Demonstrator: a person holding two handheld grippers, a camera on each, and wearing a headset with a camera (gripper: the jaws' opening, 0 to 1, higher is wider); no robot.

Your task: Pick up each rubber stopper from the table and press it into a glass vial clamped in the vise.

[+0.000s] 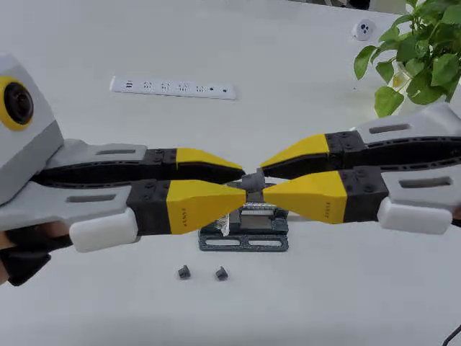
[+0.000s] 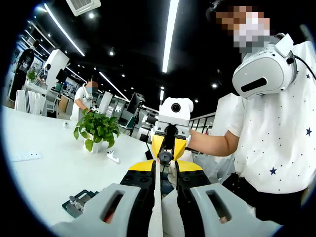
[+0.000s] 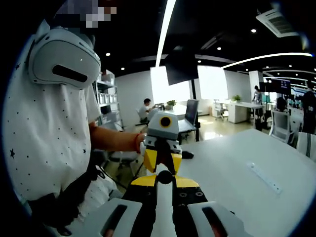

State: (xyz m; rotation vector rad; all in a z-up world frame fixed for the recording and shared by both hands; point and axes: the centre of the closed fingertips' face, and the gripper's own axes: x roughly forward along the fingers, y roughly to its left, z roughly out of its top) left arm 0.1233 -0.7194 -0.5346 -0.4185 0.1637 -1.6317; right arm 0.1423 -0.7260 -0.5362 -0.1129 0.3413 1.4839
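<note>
On my white workbench top (image 1: pixel 302 79) a long white plastic power strip (image 1: pixel 173 88) lies far left, a leafy green potted plant (image 1: pixel 421 54) far right, a small round white gadget (image 1: pixel 364 29) beside it.

Looking down on a white tabletop (image 1: pixel 302 58), spreading pale and evenly lit to every edge. Carrying a white power strip (image 1: pixel 173 88) at 11 o'clock, a small round white device (image 1: pixel 364 29) at 1 o'clock, and a leafy potted plant (image 1: pixel 421 54) crowding in at 2 o'clock. Opening, in the gripper views, onto a large open-plan office under a dark ceiling (image 2: pixel 133 29). Glowing overhead at 12 o'clock as long light strips (image 2: pixel 170 34), sitting near a square air vent (image 2: pixel 83 5) at 11 o'clock. Shining through bright windows (image 3: pixel 170 84) on the far wall in the right gripper view, backing white desks (image 3: pixel 242 106) at 3 o'clock, a dark office chair (image 3: pixel 191 116), and a seated person (image 3: pixel 146 108).
</note>
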